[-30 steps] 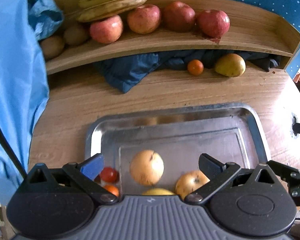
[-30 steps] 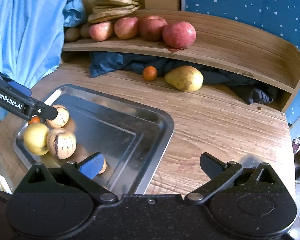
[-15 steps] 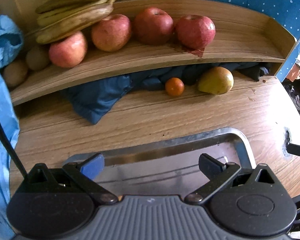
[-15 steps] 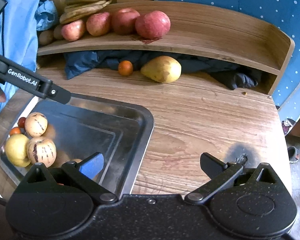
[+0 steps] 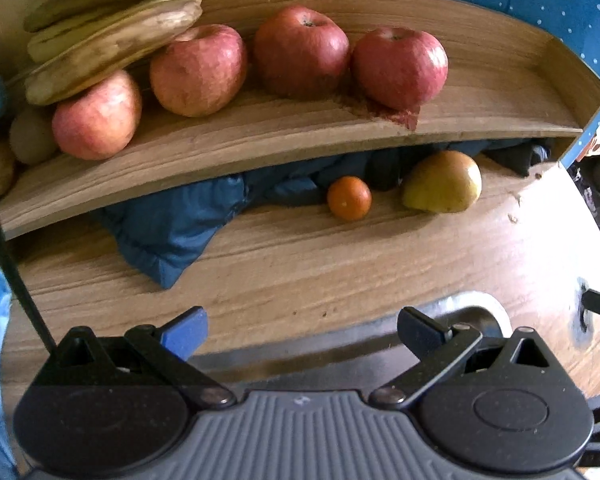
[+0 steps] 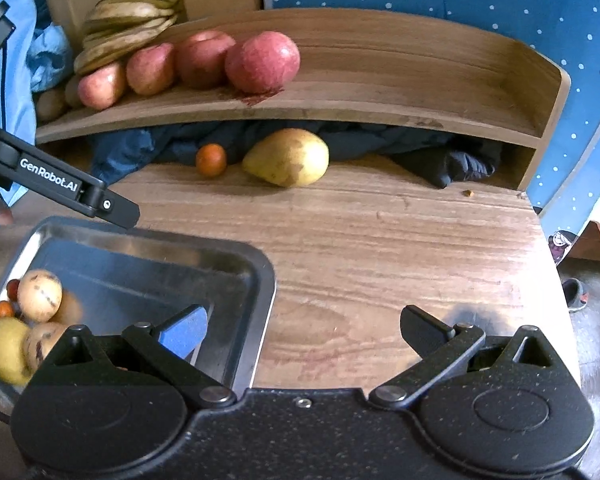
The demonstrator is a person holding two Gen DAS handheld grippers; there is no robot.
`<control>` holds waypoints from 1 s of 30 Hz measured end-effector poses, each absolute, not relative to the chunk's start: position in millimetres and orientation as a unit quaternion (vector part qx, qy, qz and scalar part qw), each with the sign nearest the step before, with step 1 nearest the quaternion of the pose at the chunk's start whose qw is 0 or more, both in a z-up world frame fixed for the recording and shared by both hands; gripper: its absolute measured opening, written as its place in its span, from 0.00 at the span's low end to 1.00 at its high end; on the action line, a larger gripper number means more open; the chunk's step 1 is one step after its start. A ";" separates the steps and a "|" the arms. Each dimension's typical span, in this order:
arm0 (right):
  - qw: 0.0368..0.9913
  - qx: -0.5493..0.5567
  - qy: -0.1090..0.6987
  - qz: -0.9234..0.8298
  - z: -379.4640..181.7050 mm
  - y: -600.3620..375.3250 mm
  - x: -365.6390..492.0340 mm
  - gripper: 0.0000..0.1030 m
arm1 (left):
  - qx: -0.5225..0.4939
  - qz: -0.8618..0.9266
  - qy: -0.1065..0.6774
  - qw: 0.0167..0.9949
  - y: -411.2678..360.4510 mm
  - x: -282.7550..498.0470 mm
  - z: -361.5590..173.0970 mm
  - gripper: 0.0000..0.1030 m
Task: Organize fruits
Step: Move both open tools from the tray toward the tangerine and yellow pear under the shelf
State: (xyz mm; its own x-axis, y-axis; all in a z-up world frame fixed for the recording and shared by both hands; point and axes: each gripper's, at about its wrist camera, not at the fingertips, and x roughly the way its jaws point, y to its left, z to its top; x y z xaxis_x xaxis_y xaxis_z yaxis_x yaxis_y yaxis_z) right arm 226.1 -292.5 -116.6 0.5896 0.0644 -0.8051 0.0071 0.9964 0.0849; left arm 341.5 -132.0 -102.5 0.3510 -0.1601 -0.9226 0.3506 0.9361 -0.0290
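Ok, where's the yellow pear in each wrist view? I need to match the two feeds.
Left wrist: the pear lies right of centre on the table, just under the shelf edge.
Right wrist: the pear lies near centre, upper half, in front of the dark cloth.
Shared landmark: the small orange fruit sits just to the pear's left in both.

Four red apples [image 5: 300, 52] on shelf w/ bananas [image 5: 112, 20]; pear [image 6: 288, 157] & small orange [image 6: 211, 159] on tabletop below.
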 end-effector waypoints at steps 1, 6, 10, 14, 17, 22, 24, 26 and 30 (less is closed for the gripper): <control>0.893 0.040 0.447 0.013 -116.2 -293.1 226.8 0.99 | 0.083 -0.158 0.548 0.818 -133.3 344.3 -104.2 1.00; 0.897 0.035 0.440 0.005 -118.4 -292.8 237.7 0.99 | 0.068 -0.166 0.553 0.813 -140.0 359.2 -113.5 1.00; 0.897 0.027 0.440 -0.001 -121.3 -292.6 253.9 0.99 | 0.062 -0.174 0.555 0.811 -144.9 371.9 -117.5 1.00; 0.898 0.020 0.440 -0.008 -124.2 -292.4 270.9 0.99 | 0.054 -0.177 0.554 0.812 -148.3 381.8 -119.9 1.00; 0.899 0.020 0.438 -0.007 -126.1 -292.0 282.3 0.99 | 0.048 -0.178 0.555 0.811 -149.6 387.7 -122.8 1.00; 0.899 0.013 0.437 0.005 -129.0 -286.9 295.9 0.99 | 0.040 -0.173 0.555 0.813 -149.7 394.9 -126.7 1.00; 0.899 0.009 0.437 0.011 -129.9 -285.1 300.8 0.99 | 0.038 -0.169 0.556 0.813 -148.8 398.4 -128.6 1.00; 0.900 0.007 0.436 0.014 -130.6 -284.1 306.1 0.99 | 0.034 -0.168 0.557 0.812 -148.2 402.3 -130.2 1.00; 0.900 0.001 0.435 0.019 -132.8 -283.3 315.1 0.99 | 0.017 -0.169 0.561 0.810 -144.3 407.9 -132.3 1.00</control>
State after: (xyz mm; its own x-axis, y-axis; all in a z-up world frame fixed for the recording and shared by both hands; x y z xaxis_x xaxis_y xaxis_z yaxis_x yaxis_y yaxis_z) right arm 315.1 -283.3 -132.8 0.6210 0.0352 -0.7830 -0.0332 0.9993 0.0186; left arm 407.9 -144.3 -132.3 0.3127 -0.2543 -0.9152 0.2931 0.9423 -0.1617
